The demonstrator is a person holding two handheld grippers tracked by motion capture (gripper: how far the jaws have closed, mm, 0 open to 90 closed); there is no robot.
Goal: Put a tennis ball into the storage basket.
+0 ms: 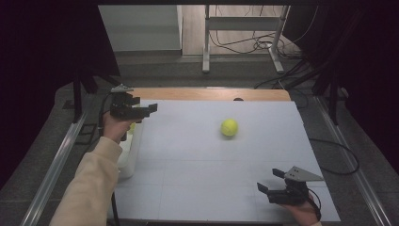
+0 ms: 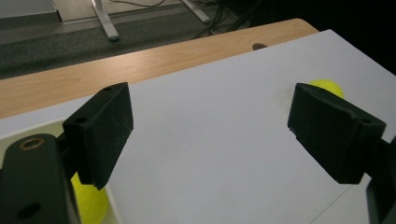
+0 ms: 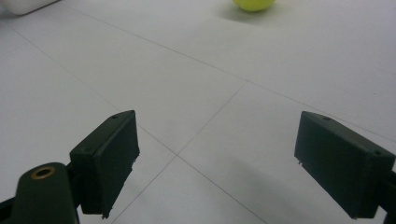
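Note:
A yellow tennis ball [image 1: 229, 127] lies on the white board [image 1: 202, 179], right of centre. My left gripper [image 1: 146, 112] hovers open over the board's left edge, above a white bin [image 1: 126, 160]. In the left gripper view its jaws [image 2: 212, 130] stand wide apart with nothing between them. The ball [image 2: 328, 86] peeks from behind the right jaw, and a second yellow ball [image 2: 91, 205] lies in the bin [image 2: 28, 133] below. My right gripper [image 1: 269, 181] rests open at the board's front right, its jaws [image 3: 224, 163] empty. The ball [image 3: 253, 3] lies far ahead of it.
A strip of the wooden table [image 1: 207, 93] shows beyond the board's far edge. Metal rails [image 1: 56, 165] run along both sides. A white stand [image 1: 240, 28] and loose cables [image 1: 254, 44] are on the floor behind. The bin's corner [image 3: 23, 5] shows at the right gripper view's top left.

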